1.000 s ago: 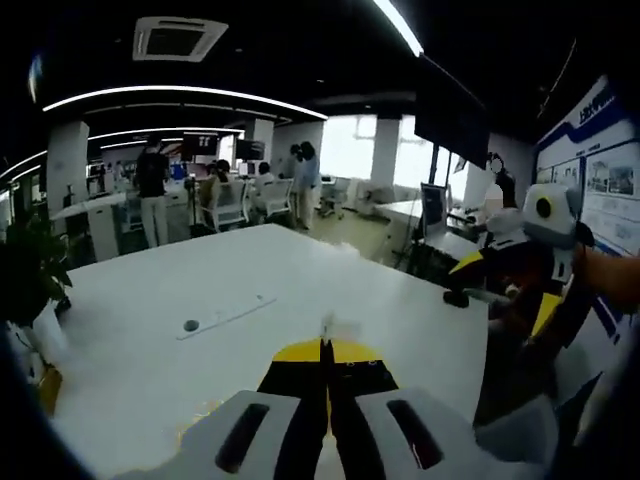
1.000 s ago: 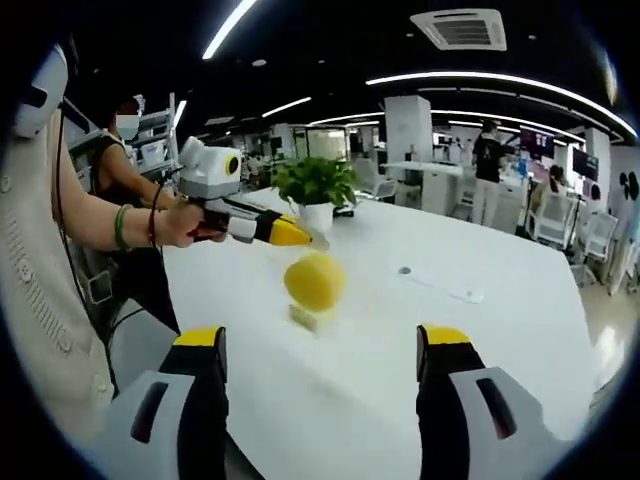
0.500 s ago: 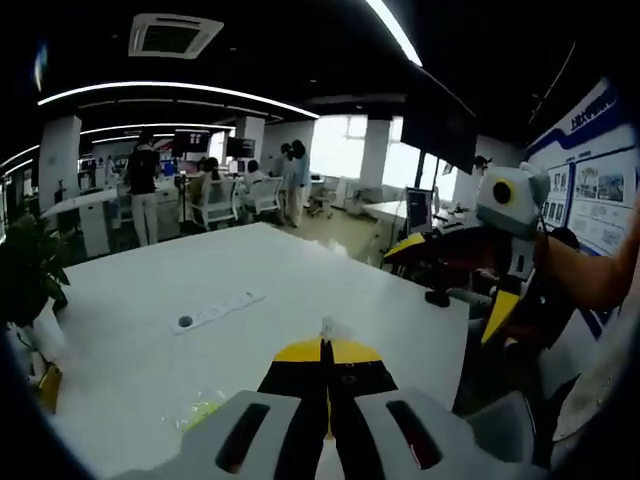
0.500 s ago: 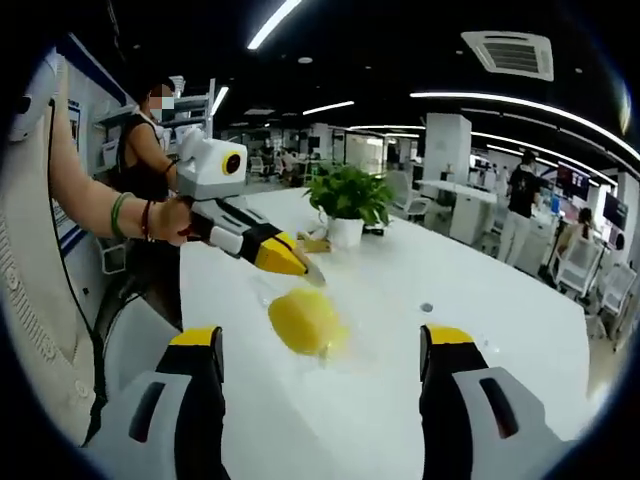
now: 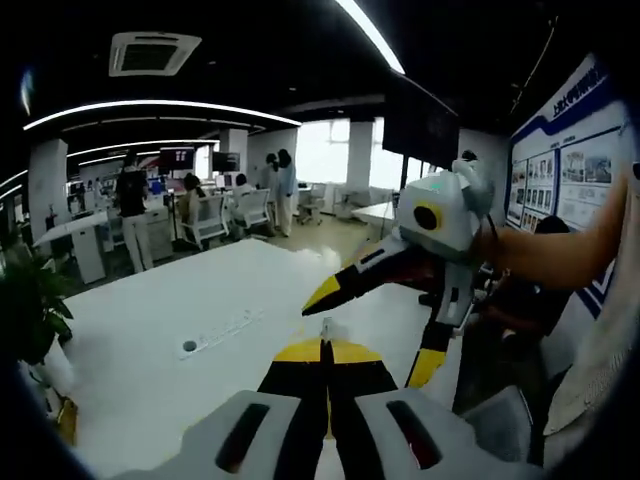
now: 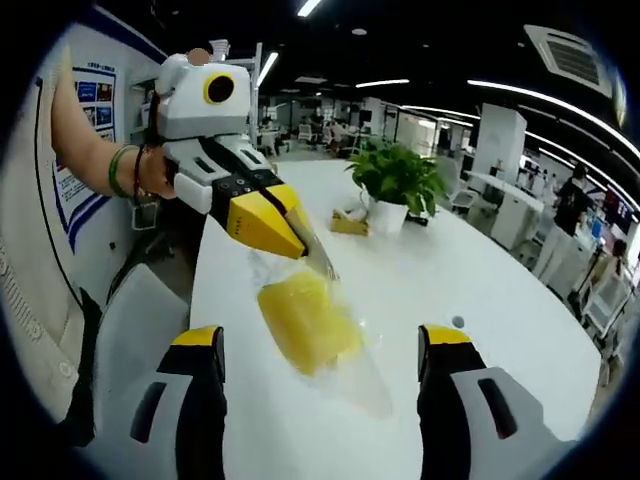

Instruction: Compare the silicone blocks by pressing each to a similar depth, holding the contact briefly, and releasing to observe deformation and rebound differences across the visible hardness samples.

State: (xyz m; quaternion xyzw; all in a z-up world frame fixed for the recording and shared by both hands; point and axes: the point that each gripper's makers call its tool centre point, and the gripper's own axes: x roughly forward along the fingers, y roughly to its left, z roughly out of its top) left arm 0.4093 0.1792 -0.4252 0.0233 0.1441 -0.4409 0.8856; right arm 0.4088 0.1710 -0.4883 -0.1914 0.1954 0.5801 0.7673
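Fingers (image 6: 440, 345) apart nr yellow block (image 6: 305, 322)

A yellow silicone block (image 6: 305, 322) is lying on the white table (image 6: 480, 400) ahead of my right jaws; a green potted plant (image 6: 398, 180) is standing behind it.

White table (image 6: 480, 290) carries a potted green plant (image 6: 395, 180), with a small yellowish box (image 6: 348, 222) just beside the pot. A round grommet (image 5: 190, 346) sits in the tabletop beside a long flat strip (image 5: 235, 327). People (image 5: 131, 205) stand near desks and white chairs (image 5: 207, 215). Posters (image 5: 570, 165) cover the wall. Ceiling vent (image 5: 146, 52) overhead.
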